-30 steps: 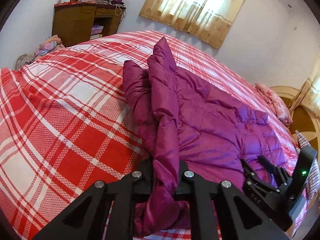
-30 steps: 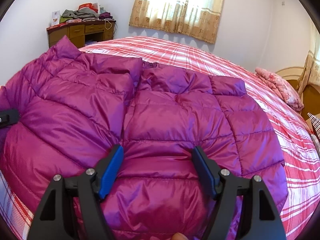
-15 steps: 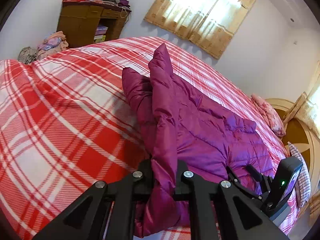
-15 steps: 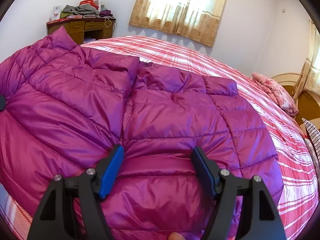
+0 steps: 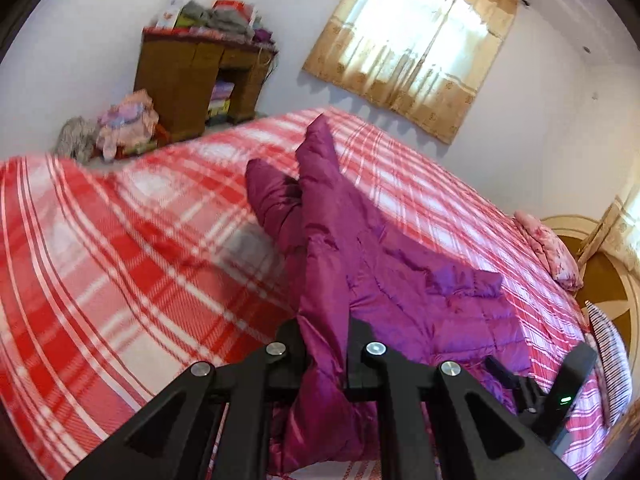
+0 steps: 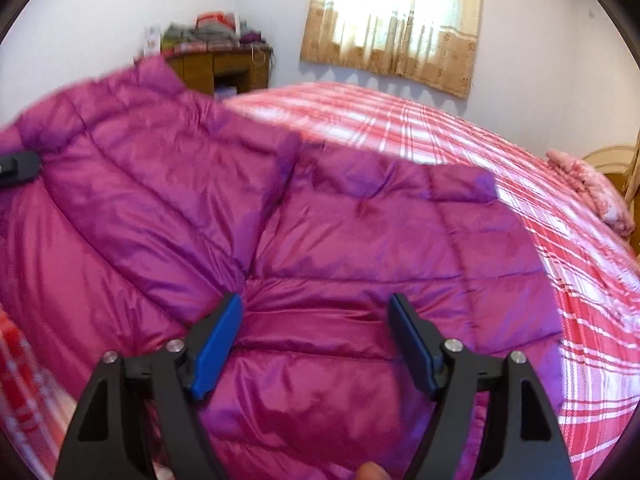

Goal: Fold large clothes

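Jacket point(image 6: 340, 232), magenta, spread on plaid bed point(image 5: 120, 260). Left gripper point(image 5: 326, 344) clamped on a raised jacket fold, at 6 o'clock. Right gripper point(image 6: 316, 320) opening, jacket between unpressed jaws.

Magenta quilted puffer jacket point(image 6: 340, 240), red-and-white plaid bedspread point(image 5: 120, 260), tan patterned curtain point(image 5: 412, 48), brown wooden desk point(image 5: 180, 84), pink floral pillow point(image 5: 548, 248), blue gripper pad point(image 6: 218, 344)
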Motion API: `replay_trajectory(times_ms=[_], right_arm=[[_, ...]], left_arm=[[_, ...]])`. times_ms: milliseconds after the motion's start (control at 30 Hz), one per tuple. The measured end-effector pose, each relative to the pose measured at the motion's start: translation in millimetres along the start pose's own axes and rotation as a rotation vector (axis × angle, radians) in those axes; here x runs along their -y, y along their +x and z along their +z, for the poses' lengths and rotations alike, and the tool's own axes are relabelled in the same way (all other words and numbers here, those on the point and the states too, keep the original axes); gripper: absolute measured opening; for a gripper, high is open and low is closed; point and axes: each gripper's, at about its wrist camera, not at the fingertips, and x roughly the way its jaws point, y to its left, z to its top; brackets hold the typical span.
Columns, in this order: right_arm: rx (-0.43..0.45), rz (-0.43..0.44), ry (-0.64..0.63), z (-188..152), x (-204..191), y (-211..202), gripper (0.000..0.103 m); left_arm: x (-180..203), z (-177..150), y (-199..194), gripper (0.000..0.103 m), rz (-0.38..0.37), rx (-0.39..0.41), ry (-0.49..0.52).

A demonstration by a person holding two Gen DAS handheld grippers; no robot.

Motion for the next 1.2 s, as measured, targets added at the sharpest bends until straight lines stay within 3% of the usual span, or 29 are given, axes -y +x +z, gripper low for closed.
replay_trajectory(times_ms=[100, 167, 300, 433, 600, 833, 933, 1067, 1133, 1200], right_arm=[[0.074, 0.002, 0.075, 7, 27, -26, 0.093], [0.106, -0.043, 0.134, 9, 60, -40, 0.094], [0.094, -0.164, 0.256, -1, 127, -48, 0.094], [0.050, -0.224, 0.364, -27, 174, -49, 0.094], [0.009, -0.270, 0.503, -60, 221, -52, 0.094], [-0.032, -0.246, 0.565, -80, 249, -47, 0.094], [-0.047, -0.219, 0.592, -85, 255, -44, 0.094], [-0.046, -0.204, 0.605, -88, 258, -44, 0.094], [-0.042, -0.201, 0.606, -88, 258, -45, 0.094], [-0.042, -0.197, 0.610, -89, 260, -45, 0.094]], left_arm=[[30, 11, -15, 0.009, -0.002, 0.041, 0.080], [54, 15, -20, 0.009, -0.001, 0.065, 0.146], [114, 15, -25, 0.009, -0.019, 0.093, 0.291], [187, -1, -10, 0.009, -0.027, 0.101, 0.478], [267, -54, 35, 0.009, 0.005, 0.078, 0.746], [323, -142, 100, 0.009, 0.042, -0.003, 0.997], [337, -164, 102, 0.015, 0.066, 0.033, 1.073], [347, -160, 82, 0.024, 0.080, 0.061, 1.110], [350, -150, 58, 0.028, 0.028, 0.100, 1.086], [352, -139, 32, 0.051, -0.019, 0.165, 1.079]])
